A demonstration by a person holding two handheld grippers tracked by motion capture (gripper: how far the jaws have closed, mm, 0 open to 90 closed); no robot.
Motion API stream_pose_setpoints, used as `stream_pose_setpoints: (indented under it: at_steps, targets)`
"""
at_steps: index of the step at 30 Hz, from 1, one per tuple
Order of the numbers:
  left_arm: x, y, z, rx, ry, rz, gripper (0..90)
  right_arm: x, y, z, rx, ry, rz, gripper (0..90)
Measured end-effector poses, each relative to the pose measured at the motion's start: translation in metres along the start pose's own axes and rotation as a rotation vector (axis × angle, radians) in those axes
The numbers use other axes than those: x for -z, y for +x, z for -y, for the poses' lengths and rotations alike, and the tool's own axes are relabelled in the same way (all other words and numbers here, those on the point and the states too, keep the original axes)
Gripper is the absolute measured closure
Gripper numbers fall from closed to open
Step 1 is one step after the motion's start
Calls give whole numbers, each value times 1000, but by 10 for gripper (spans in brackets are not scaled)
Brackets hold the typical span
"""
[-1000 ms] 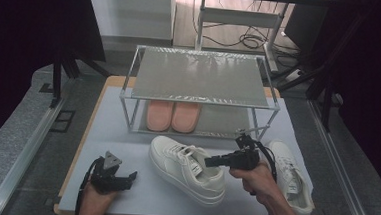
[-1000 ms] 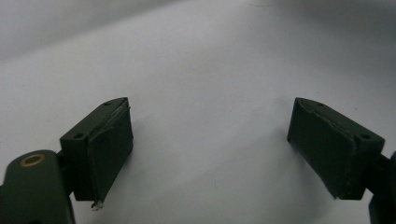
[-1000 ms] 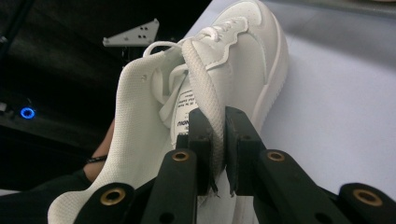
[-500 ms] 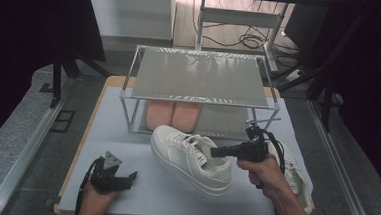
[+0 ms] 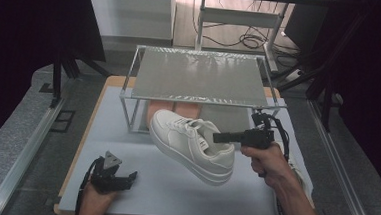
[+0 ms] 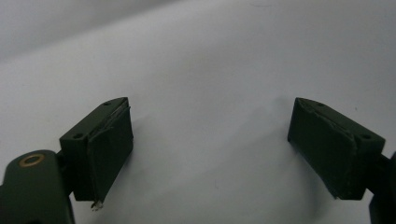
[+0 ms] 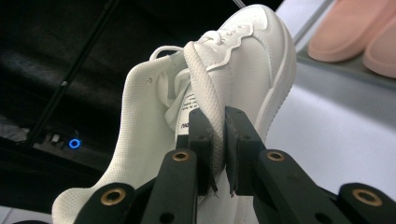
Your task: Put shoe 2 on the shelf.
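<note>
White lace-up leather sneaker (image 5: 193, 145) held aloft at frame centre.
Right gripper (image 7: 218, 140) fingers pinch its collar; left gripper (image 5: 126, 179), lower left, fingers wide above the bench (image 5: 173, 191).

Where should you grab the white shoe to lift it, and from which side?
Best at the collar by its opening, coming from the heel end. The white shoe has a thin padded edge there that narrow jaws can pinch. The right gripper is shut on that edge, and the shoe hangs tilted, toe toward the rack.

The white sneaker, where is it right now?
In the high view the white sneaker hangs mid-table above the mat, clamped by the right gripper, before the metal rack.
</note>
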State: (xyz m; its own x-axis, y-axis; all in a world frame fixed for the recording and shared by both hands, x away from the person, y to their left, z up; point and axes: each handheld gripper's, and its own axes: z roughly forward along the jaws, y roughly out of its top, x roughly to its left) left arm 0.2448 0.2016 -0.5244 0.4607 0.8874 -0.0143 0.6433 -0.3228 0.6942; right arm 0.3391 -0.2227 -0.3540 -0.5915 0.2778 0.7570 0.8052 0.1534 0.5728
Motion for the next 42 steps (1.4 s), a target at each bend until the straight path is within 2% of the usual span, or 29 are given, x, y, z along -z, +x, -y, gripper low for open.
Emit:
stream_pose_setpoints:
  at_steps: [13, 19, 23, 27, 36, 42]
  targets:
    - [0, 0, 0, 2, -1, 3, 141, -1, 22, -29, 6, -43, -68, 827]
    - [0, 0, 0, 1, -1, 3, 141, -3, 27, -45, 4, -74, -65, 827]
    - [0, 0, 0, 0, 1, 3, 140, -4, 26, -57, -1, -108, -34, 827]
    - [0, 0, 0, -1, 1, 1, 141, -6, 22, -67, -9, -149, 21, 827]
    - [0, 0, 0, 0, 0, 1, 141, -11, 2, -88, -53, -231, 147, 826]
    - [0, 0, 0, 1, -2, 1, 141, -17, -8, -100, -63, -282, 222, 826]
